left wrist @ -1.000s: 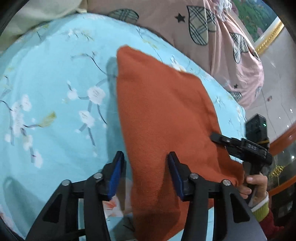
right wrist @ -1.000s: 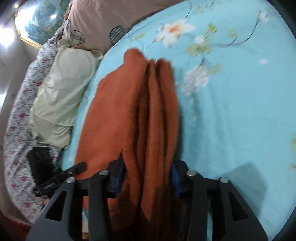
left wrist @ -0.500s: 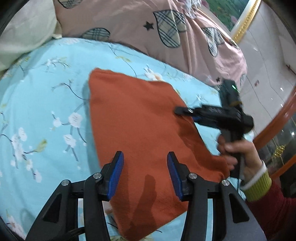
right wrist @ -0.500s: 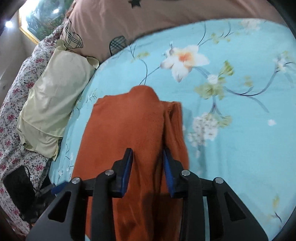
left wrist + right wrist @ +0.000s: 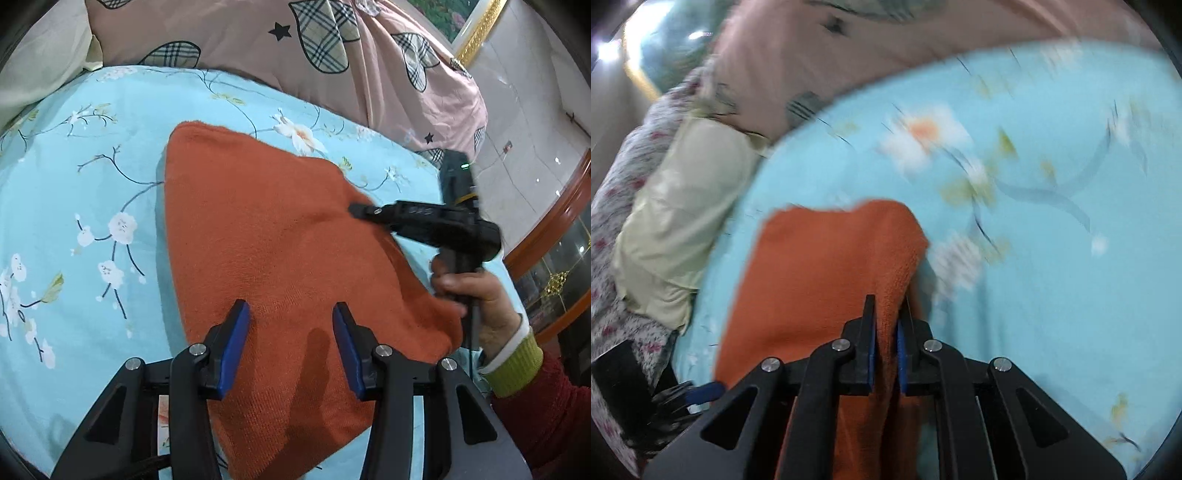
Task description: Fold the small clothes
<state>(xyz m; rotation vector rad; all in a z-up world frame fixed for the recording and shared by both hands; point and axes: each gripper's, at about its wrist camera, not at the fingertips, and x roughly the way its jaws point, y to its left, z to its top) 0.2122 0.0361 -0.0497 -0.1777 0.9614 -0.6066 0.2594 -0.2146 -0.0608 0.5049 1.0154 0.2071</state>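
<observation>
- Nearest to us, our left gripper (image 5: 291, 325) hovers over the near part of the orange cloth (image 5: 266, 236) with its blue pads spread wide and nothing between them. We judge it should come down on the near edge before we move anything.
- Our right gripper (image 5: 885, 325) has its fingers pressed on a raised ridge of the orange cloth's right border. The right view is blurred, so we cannot tell how many layers are in the pinch.
- The cloth lies on the blue floral bedsheet (image 5: 74, 184), already doubled and mostly flat. To fold well, we think the pinched edge must travel low across the cloth and stay parallel to the opposite edge, so that no slanted crease forms.
- Farther away, the pink pillow (image 5: 332, 62) and the pale yellow pillow (image 5: 679, 221) lie beyond the cloth, apart from it.
</observation>
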